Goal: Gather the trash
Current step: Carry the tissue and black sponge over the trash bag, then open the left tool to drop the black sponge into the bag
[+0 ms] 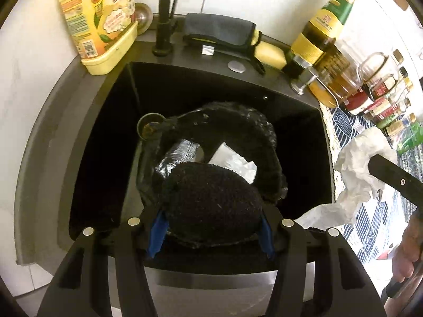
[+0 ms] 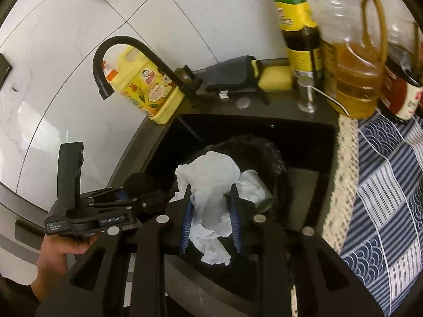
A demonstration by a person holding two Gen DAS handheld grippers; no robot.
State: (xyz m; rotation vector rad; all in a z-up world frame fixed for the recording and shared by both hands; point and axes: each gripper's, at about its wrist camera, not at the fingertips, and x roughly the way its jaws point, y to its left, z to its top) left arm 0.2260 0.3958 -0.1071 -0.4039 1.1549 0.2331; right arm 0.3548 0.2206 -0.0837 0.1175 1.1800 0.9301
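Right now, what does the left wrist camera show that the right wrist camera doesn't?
Only the left wrist view shows the left tongs clamped on the rim of the black bag, the sink drain and a row of small jars.

Only the right wrist view shows the curved spout of the tap, the right tongs from behind, shut on the white tissue, and a hand.

Both show the sink, yellow detergent bottle, sponge and oil bottle.
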